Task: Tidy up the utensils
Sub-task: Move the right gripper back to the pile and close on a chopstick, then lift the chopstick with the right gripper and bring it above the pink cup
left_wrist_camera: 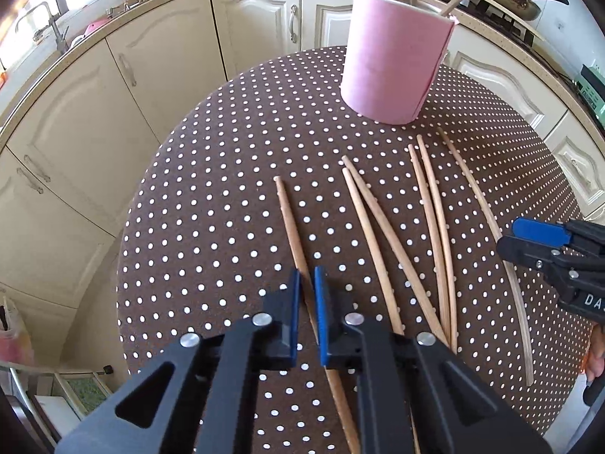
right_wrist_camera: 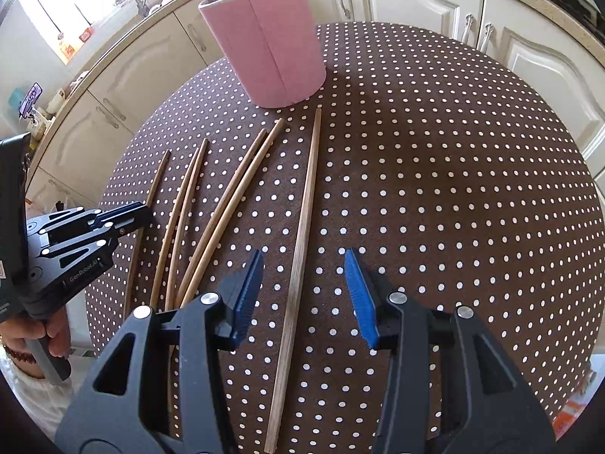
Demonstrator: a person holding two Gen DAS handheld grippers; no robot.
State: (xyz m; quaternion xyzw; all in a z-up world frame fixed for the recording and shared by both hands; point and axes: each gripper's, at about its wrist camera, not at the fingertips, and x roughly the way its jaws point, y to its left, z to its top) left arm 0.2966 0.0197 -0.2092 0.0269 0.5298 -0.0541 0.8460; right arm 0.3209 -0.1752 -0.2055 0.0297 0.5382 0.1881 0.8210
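On the dotted tabletop (right_wrist_camera: 435,174), 6 loose chopsticks lie in front of the pink holder (left_wrist_camera: 393,60), which already has several sticks standing in it. All 6 run lengthwise from the near edge toward the holder, narrow tips pointing at it.

The leftmost chopstick (left_wrist_camera: 293,227) passes straight between the jaws of the left gripper (left_wrist_camera: 307,314). Its long axis follows the fingers, and the jaws are narrowed to a slim gap around it; I cannot tell whether the pads actually touch the wood.

The rightmost chopstick (right_wrist_camera: 302,227) lies between the widely spread jaws of the right gripper (right_wrist_camera: 304,295), slightly nearer the left pad, and also runs parallel to the fingers.

My judgement is that the left gripper is closer to a grasp. Each stick must then be tipped upright to enter the holder.
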